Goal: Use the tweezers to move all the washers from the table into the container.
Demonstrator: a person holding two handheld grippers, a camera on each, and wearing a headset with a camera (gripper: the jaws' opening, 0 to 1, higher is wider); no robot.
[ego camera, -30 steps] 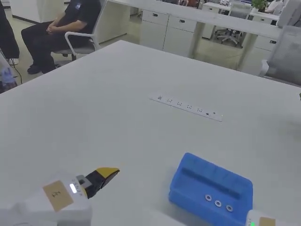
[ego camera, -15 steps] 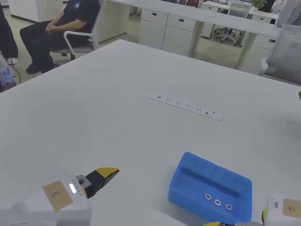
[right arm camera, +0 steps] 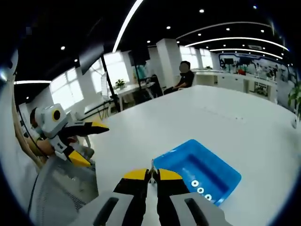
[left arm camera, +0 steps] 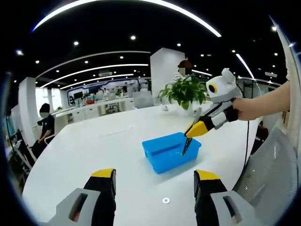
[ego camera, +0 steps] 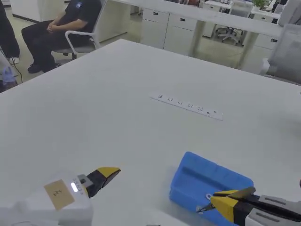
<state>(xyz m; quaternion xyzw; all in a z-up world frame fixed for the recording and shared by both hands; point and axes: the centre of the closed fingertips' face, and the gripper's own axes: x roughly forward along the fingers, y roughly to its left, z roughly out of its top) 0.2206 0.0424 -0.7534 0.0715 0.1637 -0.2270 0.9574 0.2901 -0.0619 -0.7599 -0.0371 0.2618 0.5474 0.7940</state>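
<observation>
— Steel washer (left arm camera: 166, 200) lying flat on the table (left arm camera: 94, 155), just ahead of my left gripper (left arm camera: 155, 175), whose jaws stand wide apart with nothing between them. You see it?

— I do. Where's your right gripper (ego camera: 233, 198)?

— Over the blue container (ego camera: 193, 165), clamped on the tweezers (ego camera: 203, 207), tips pointing down into it beside the three washers (right arm camera: 200, 190) lying inside.

— Anything pinched in the tips?

— Too small for me to tell. My worry is the stray one: it sits well apart from the container and is easy to overlook. Thin and flat on a smooth top, it could skate away if I come at it steeply, or spring out of the tips on the way across. I'd also mind the tweezers snagging the container wall and tipping it.

— And beyond?

— A power strip (ego camera: 187, 106) mid-table, then a seated person (ego camera: 61, 23) far off by the desks; neither is in my way.
</observation>
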